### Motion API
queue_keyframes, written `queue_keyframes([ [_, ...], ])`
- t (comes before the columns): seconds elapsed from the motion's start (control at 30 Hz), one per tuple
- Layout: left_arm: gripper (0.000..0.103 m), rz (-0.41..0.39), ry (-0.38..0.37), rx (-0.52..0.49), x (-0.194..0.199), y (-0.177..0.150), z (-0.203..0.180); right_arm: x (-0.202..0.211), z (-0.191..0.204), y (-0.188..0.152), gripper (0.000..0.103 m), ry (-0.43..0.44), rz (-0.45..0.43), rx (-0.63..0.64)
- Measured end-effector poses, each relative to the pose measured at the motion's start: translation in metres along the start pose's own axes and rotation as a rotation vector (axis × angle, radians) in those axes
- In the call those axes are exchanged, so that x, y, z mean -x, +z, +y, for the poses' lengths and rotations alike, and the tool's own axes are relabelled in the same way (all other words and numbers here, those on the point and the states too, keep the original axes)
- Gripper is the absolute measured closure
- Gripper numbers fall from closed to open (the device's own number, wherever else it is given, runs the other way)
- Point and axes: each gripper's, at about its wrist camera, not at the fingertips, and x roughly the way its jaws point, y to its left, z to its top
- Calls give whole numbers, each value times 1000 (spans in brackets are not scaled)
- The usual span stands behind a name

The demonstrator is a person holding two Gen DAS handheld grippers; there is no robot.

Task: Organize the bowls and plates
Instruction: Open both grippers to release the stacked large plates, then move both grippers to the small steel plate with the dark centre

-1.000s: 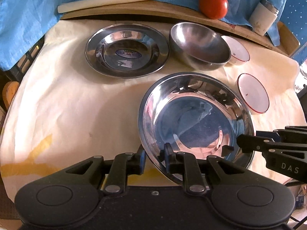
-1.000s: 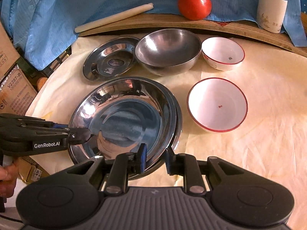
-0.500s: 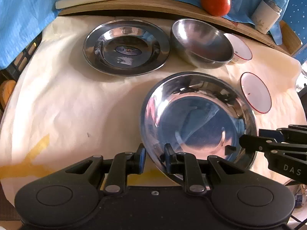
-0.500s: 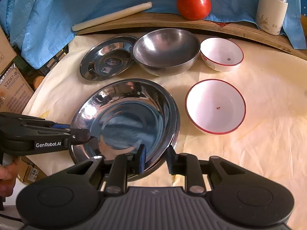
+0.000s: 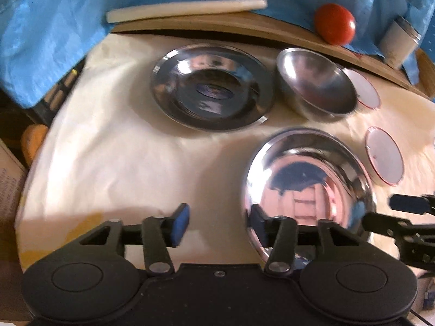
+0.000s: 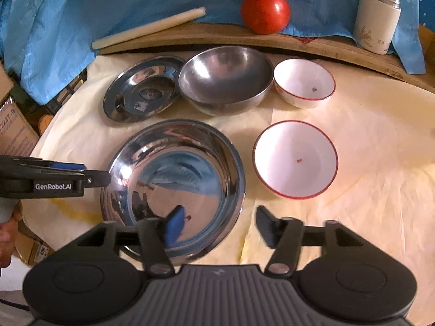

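A large shiny steel plate lies on the cream table cloth in front of both grippers. My left gripper is at the plate's left rim with its jaws opening. The rim stands just inside its right pad, and the pads do not press on it. My right gripper is at the plate's near right rim, jaws also opening, with the rim loose between them. Behind the plate are a smaller steel plate and a steel bowl. Two white red-rimmed bowls sit to the right.
A wooden board at the back carries a tomato, a pale rolling pin and a white canister against blue cloth. Cardboard boxes stand off the table's left edge. A hand holds the left gripper.
Both grippers have gone from shut on the large plate's rim to open. In the left wrist view the plate has slid to the right and the picture is blurred.
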Motion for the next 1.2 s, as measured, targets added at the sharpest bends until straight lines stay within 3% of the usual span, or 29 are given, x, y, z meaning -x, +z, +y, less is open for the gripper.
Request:
queue_keyframes([
  [0.13,31,-14,39,26,-1,10,13,1,3,7,15,-3,-12,-5],
  [0.2,22,-21,53,44,-2,16,20,2,5,12,12,-5,-21,2],
  [0.33,18,-33,71,86,-5,29,33,5,12,26,4,2,-67,29],
  [0.4,10,-42,85,100,-7,35,38,7,17,34,2,11,-101,58],
  [0.6,6,-65,110,187,-16,52,59,8,43,70,1,41,-196,225],
  [0.73,6,-67,112,280,-24,58,72,-2,57,106,1,52,-207,296],
  [0.87,4,-72,65,287,-24,57,74,-16,63,136,1,50,-208,322],
  [1.2,4,-88,-39,314,-32,55,72,-72,72,189,5,205,-74,349],
])
